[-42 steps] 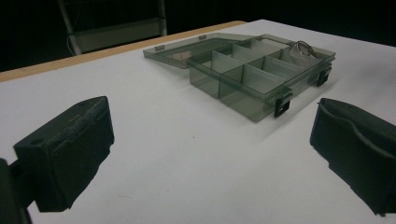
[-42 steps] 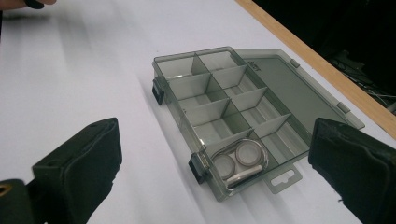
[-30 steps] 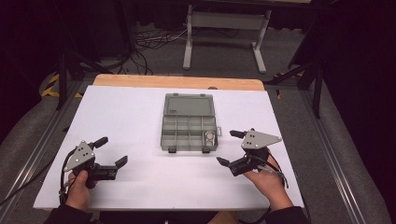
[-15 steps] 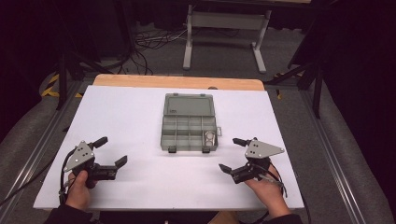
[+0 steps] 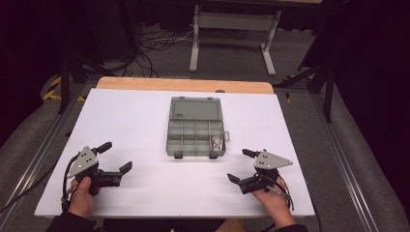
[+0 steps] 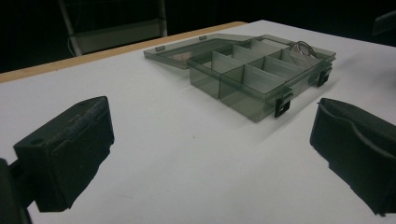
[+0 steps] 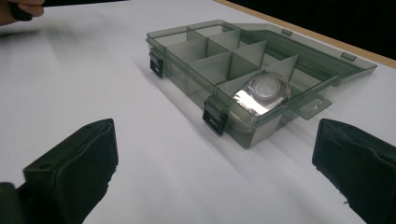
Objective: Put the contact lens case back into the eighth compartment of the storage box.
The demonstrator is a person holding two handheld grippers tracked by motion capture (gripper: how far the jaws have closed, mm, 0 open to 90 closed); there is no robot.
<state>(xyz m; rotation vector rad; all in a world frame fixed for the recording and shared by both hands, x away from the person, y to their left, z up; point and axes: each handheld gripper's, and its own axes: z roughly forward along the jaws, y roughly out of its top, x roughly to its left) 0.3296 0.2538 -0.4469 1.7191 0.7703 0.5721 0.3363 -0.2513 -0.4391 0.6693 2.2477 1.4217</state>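
A grey see-through compartment box (image 5: 196, 127) lies open in the middle of the white table, its lid folded flat behind it. A shiny round metal item (image 5: 217, 142) sits in its front right compartment; the right gripper view shows that item (image 7: 264, 91) close up inside the box (image 7: 219, 60). My left gripper (image 5: 114, 157) rests open at the front left, held by a hand, apart from the box (image 6: 254, 74). At the front right my right gripper (image 5: 240, 166) is open too, nothing between its jaws, a short way from the box's front right corner.
The white table sheet (image 5: 145, 116) has a wooden strip (image 5: 183, 85) along its far edge. Beyond it are a metal stand (image 5: 232, 29) and cables on the floor. Metal rails run along both table sides.
My right gripper has drawn back toward the table's front edge and a little to the right. The left gripper has stayed put.
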